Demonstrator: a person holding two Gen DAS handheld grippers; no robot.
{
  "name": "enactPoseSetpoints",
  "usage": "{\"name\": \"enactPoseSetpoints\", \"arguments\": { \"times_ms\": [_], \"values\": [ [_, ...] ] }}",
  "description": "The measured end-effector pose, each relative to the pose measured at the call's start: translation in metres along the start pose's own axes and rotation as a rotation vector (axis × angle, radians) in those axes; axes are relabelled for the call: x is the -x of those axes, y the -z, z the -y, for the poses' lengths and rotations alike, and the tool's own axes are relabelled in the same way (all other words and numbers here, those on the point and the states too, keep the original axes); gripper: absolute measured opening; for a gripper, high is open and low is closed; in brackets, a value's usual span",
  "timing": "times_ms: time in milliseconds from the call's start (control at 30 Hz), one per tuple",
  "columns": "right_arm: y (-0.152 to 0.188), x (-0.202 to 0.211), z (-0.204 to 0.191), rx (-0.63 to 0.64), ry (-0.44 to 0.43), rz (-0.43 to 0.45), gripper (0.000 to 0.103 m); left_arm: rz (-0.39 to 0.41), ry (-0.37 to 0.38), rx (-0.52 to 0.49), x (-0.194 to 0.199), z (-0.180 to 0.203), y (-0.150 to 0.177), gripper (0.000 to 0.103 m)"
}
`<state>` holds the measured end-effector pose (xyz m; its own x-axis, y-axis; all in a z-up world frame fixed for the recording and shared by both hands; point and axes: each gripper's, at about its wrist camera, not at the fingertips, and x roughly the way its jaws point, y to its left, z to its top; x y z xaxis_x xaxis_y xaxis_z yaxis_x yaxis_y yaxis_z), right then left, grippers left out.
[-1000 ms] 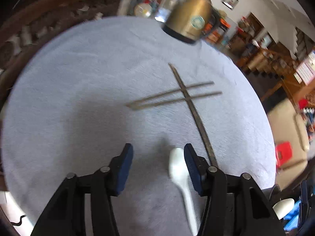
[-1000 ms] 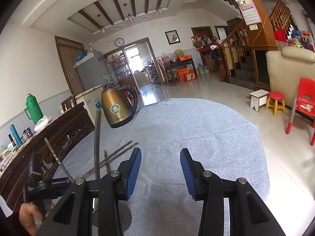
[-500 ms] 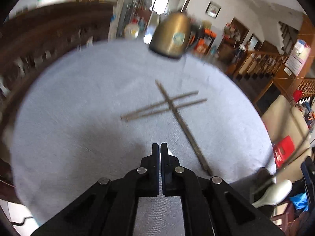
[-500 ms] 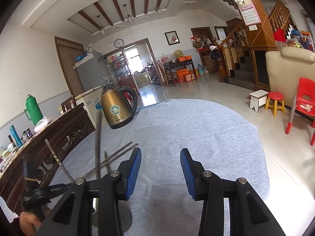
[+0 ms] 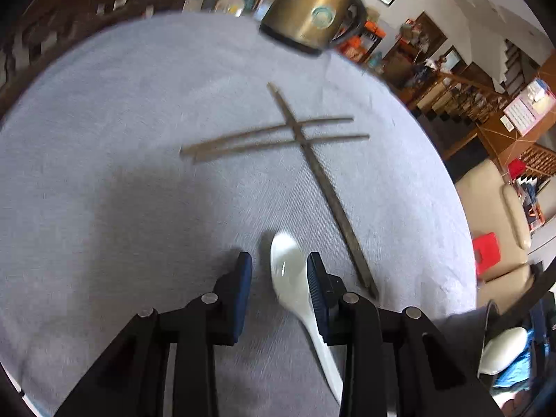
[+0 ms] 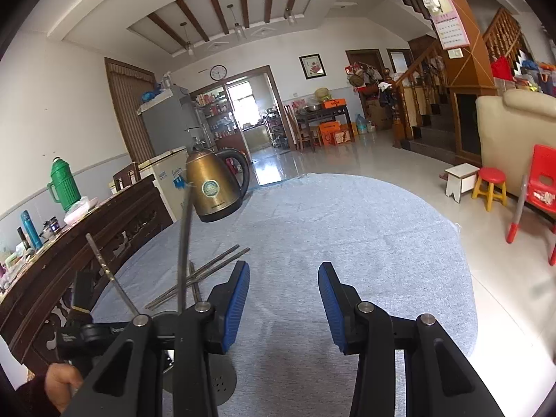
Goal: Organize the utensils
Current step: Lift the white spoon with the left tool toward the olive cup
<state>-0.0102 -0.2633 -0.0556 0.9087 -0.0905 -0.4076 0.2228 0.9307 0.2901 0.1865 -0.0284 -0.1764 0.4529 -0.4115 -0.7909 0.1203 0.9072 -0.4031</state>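
A white ceramic spoon [image 5: 292, 278] lies on the grey tablecloth [image 5: 121, 139], its bowl pointing away from me. My left gripper [image 5: 279, 271] is open, low over the cloth, with the spoon's bowl between the fingers, close against the right pad [image 5: 314, 288]. Beyond it, three dark chopsticks [image 5: 305, 146] lie crossed on the cloth; they also show in the right wrist view [image 6: 201, 272]. My right gripper [image 6: 283, 295] is open and empty above the cloth. A dark utensil holder [image 6: 194, 358] with sticks standing in it sits at its lower left.
A brass electric kettle [image 5: 309, 10] stands at the table's far edge, also in the right wrist view [image 6: 215, 187]. A second white spoon [image 5: 504, 349] shows at the left view's lower right. A dark wooden sideboard [image 6: 69, 253] runs along the left. The person's hand [image 6: 62, 382] holds the left tool.
My left gripper was open a second ago, shut half a second ago while raised, and is now open again, low around the spoon's bowl. The right gripper has not moved.
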Motion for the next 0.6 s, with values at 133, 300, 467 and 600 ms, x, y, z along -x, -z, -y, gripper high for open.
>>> {"name": "enactPoseSetpoints", "arguments": {
  "times_ms": [133, 300, 467, 600],
  "values": [
    [-0.001, -0.003, 0.006, -0.016, 0.005, -0.005, 0.044, 0.006, -0.011, -0.029, -0.006, -0.003, -0.001, 0.005],
    [-0.001, -0.003, 0.006, -0.02, 0.006, -0.002, 0.044, 0.081, -0.032, -0.048, 0.017, -0.004, 0.005, 0.004],
    [-0.001, 0.0, 0.0, -0.002, -0.004, 0.007, 0.044, 0.278, -0.034, -0.084, 0.082, 0.004, 0.018, 0.004],
    [0.002, 0.0, -0.005, 0.006, -0.022, -0.002, 0.044, 0.451, -0.004, -0.112, 0.138, 0.021, 0.027, 0.004]
  ]
}}
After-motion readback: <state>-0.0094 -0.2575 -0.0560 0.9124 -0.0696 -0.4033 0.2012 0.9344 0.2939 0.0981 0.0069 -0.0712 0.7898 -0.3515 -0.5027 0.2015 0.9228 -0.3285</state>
